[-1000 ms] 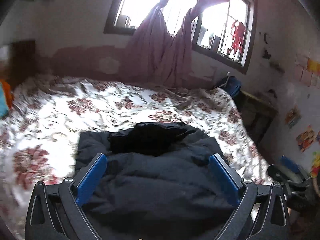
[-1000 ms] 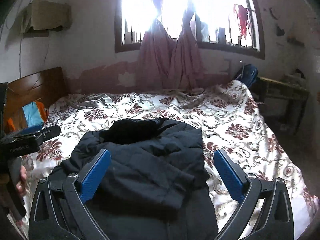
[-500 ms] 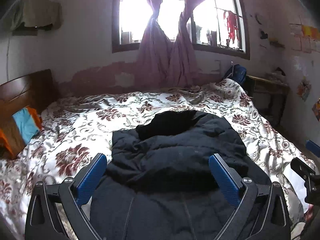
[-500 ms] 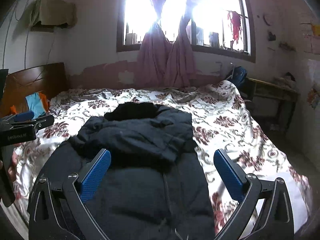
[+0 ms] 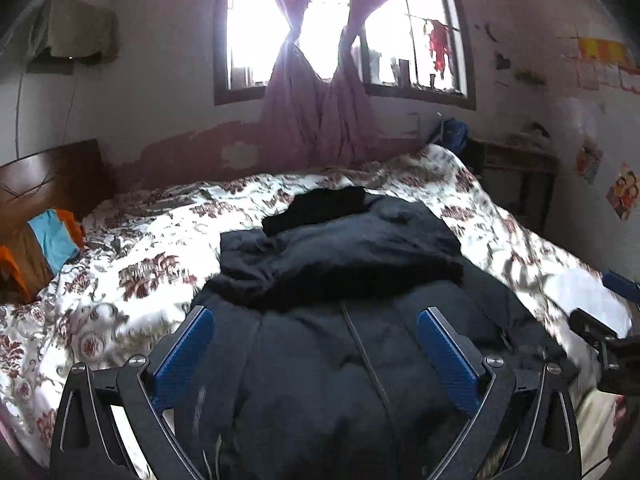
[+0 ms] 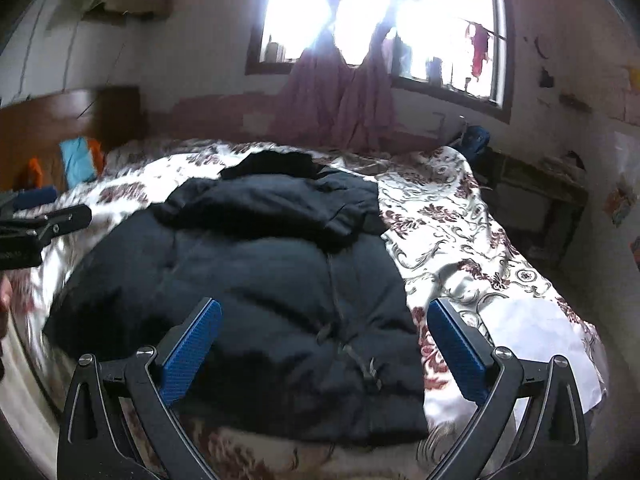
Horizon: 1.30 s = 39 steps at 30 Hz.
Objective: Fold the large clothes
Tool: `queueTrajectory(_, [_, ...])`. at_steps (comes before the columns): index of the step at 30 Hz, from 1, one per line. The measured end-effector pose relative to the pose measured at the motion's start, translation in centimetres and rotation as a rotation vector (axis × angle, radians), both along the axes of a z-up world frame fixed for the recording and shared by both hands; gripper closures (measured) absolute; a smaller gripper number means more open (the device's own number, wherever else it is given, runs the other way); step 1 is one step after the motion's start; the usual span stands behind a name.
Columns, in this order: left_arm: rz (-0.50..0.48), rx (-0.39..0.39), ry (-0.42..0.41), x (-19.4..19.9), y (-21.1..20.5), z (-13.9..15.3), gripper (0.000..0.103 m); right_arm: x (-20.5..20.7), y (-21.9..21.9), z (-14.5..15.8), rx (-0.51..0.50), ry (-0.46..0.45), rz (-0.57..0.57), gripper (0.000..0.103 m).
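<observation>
Jacket: a dark padded jacket (image 5: pixel 348 344) lies spread on the bed, hem end nearest both cameras, collar end toward the window.
Jacket, upper part: the sleeves (image 6: pixel 272 208) are bunched in a thick roll across the chest; a black hood or collar piece (image 5: pixel 320 208) lies just beyond it.
Jacket, front: a zip line (image 6: pixel 334 280) runs down the middle toward the hem.
Bed: covered by a white bedspread (image 5: pixel 132 264) with dark red flower print; the jacket sits nearer the foot edge than the headboard (image 5: pixel 52 176).
Left gripper (image 5: pixel 316 348): fingers spread wide, blue pads on either side of the jacket's lower body, nothing between them; it hovers above the fabric, contact not evident.
Right gripper (image 6: pixel 320 344): fingers likewise wide apart and holding nothing, above the hem region; the right pad sits over the bedspread beside the jacket's edge.
Cross views: the right gripper's tip shows at the right edge of the left wrist view; the left gripper's tip shows at the left edge of the right wrist view.
Pillow area: blue and orange cloth (image 5: pixel 52 236) lies against the headboard.
Background: window (image 5: pixel 344 28) with pink curtains (image 5: pixel 316 120) knotted in the middle; a dark side table (image 5: pixel 516 172) stands by the right wall.
Image quality: both views are blurred at the edges.
</observation>
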<state>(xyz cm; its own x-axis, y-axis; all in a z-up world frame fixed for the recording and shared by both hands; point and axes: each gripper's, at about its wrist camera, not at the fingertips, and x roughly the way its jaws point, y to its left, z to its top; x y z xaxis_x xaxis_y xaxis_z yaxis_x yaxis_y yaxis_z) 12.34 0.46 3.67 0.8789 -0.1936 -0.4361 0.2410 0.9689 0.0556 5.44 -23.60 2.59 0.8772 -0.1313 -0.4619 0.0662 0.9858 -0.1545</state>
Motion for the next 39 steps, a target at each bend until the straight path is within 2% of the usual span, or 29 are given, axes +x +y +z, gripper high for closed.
queueTrajectory(4, [-0.009,0.006,0.013,-2.7,0.1,-1.6,0.000,-1.5,1.5,-0.9,-0.104,0.010,0.021,0.002])
queueTrajectory(9, [0.002,0.032,0.021,-5.6,0.9,-3.2,0.000,-2.6,2.8,-1.4,-0.180,0.065,0.066,0.002])
queueTrajectory(13, [0.012,0.086,0.120,-6.5,2.0,-5.6,0.000,-2.6,3.6,-2.4,-0.251,0.159,0.100,0.002])
queueTrajectory(15, [0.013,0.103,0.187,-6.3,2.7,-7.0,0.000,-2.1,4.2,-3.3,-0.306,0.223,0.106,0.002])
queueTrajectory(19, [0.030,0.135,0.337,-5.5,4.0,-10.1,0.000,-1.4,5.0,-4.7,-0.354,0.296,0.118,0.002])
queueTrajectory(23, [0.060,0.152,0.421,-5.0,4.6,-12.3,0.000,-0.5,5.4,-6.5,-0.379,0.395,0.117,0.002])
queueTrajectory(25, [0.067,0.158,0.453,-4.6,4.5,-13.2,0.000,-0.5,5.5,-7.0,-0.389,0.415,0.114,0.002])
queueTrajectory(29, [0.082,0.181,0.453,-4.5,4.2,-13.6,0.000,-0.5,5.6,-6.8,-0.420,0.398,0.088,0.002])
queueTrajectory(33, [0.098,0.209,0.435,-4.2,3.7,-13.8,0.000,0.5,5.4,-7.6,-0.478,0.426,0.055,0.002])
queueTrajectory(37, [0.101,0.203,0.437,-3.8,3.7,-14.0,0.000,2.0,5.3,-9.2,-0.495,0.474,0.075,0.002])
queueTrajectory(39, [0.092,0.174,0.459,-3.4,3.9,-14.3,0.000,2.2,5.3,-9.1,-0.485,0.459,0.076,0.002])
